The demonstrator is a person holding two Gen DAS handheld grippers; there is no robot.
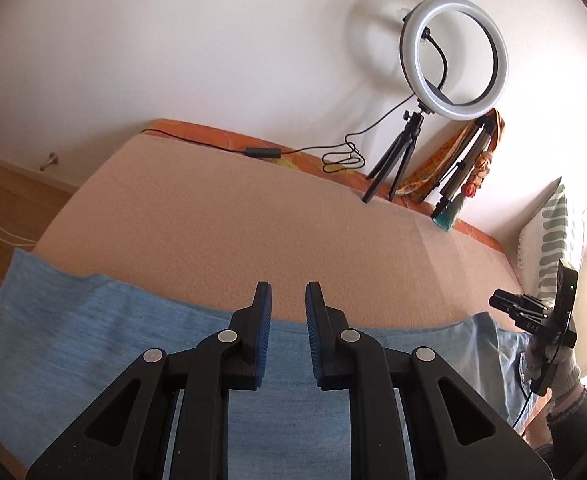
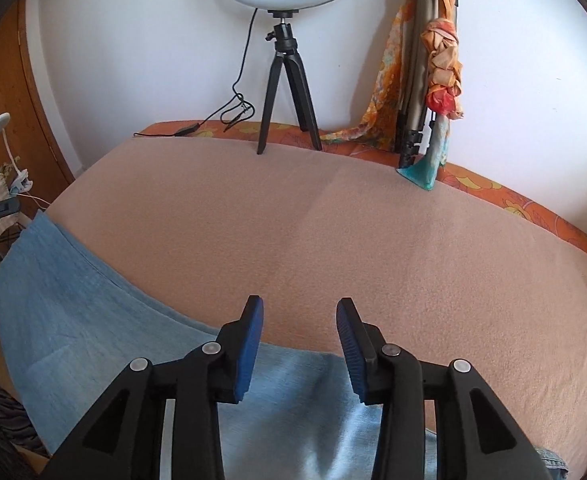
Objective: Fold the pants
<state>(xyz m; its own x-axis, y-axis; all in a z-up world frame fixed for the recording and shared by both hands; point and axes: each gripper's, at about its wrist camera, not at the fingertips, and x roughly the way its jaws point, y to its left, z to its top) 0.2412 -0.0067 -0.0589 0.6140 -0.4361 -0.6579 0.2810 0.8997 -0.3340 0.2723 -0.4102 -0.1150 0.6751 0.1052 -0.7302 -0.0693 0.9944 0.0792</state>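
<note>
The light blue pants [image 1: 93, 344] are lying flat along the near edge of the bed [image 1: 221, 220], spreading toward its near left corner over a peach blanket. The left gripper [image 1: 288, 292] is hovering over the cloth with its jaws a narrow gap apart, gripping nothing. The right gripper [image 2: 300, 307] is hanging above the pants' [image 2: 73, 300] far edge, jaws parted wider and empty. A ring light [image 1: 453, 56] on a black tripod [image 2: 287, 92] is standing at the far edge, a cloth-draped folded tripod [image 2: 421, 80] leaning beside it.
</note>
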